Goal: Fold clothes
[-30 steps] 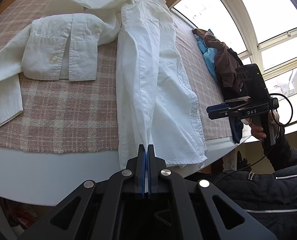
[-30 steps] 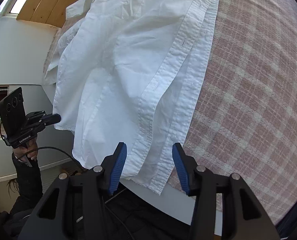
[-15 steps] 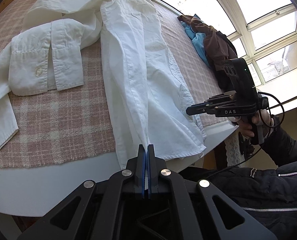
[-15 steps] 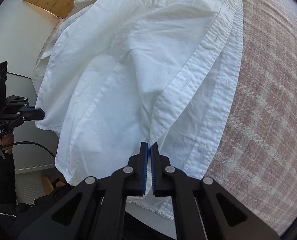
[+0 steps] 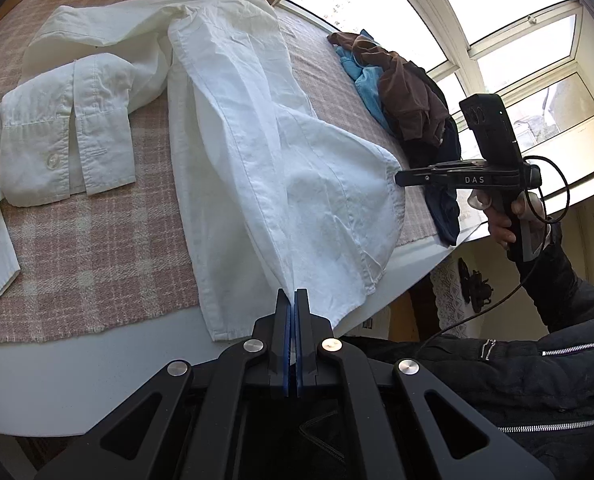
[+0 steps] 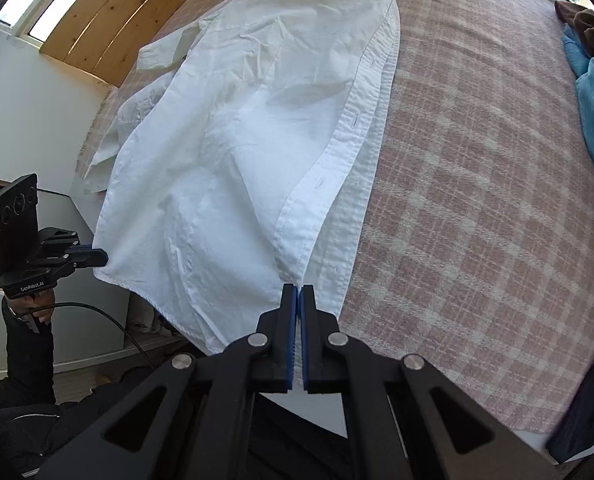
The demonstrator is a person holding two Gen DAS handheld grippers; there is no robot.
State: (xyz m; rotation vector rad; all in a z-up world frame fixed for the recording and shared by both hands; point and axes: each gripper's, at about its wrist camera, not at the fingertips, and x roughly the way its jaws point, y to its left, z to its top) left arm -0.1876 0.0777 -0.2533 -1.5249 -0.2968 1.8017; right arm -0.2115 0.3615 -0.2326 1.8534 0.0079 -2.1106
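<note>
A white button-up shirt [image 5: 257, 152] lies lengthwise on the pink plaid cloth [image 5: 97, 248], its hem at the near table edge. My left gripper [image 5: 291, 294] is shut on the hem's left corner and lifts it. My right gripper [image 6: 299, 290] is shut on the hem at the button placket [image 6: 337, 148] and lifts it too. It also shows in the left wrist view [image 5: 397, 178], pinching the shirt's right edge. The shirt [image 6: 237, 140] forms a raised tent between both grippers. A folded sleeve with its cuff [image 5: 65, 148] lies to the left.
A pile of brown, blue and dark clothes [image 5: 405, 92] sits at the table's right edge by the window. The white table rim [image 5: 77, 380] runs along the front. The person's dark jacket [image 5: 517, 380] is close below. A wooden wall [image 6: 109, 20] stands behind.
My right gripper closed on the shirt hem at the placket. Both grippers then lifted the hem, and the lower shirt rose off the cloth into a tent.
</note>
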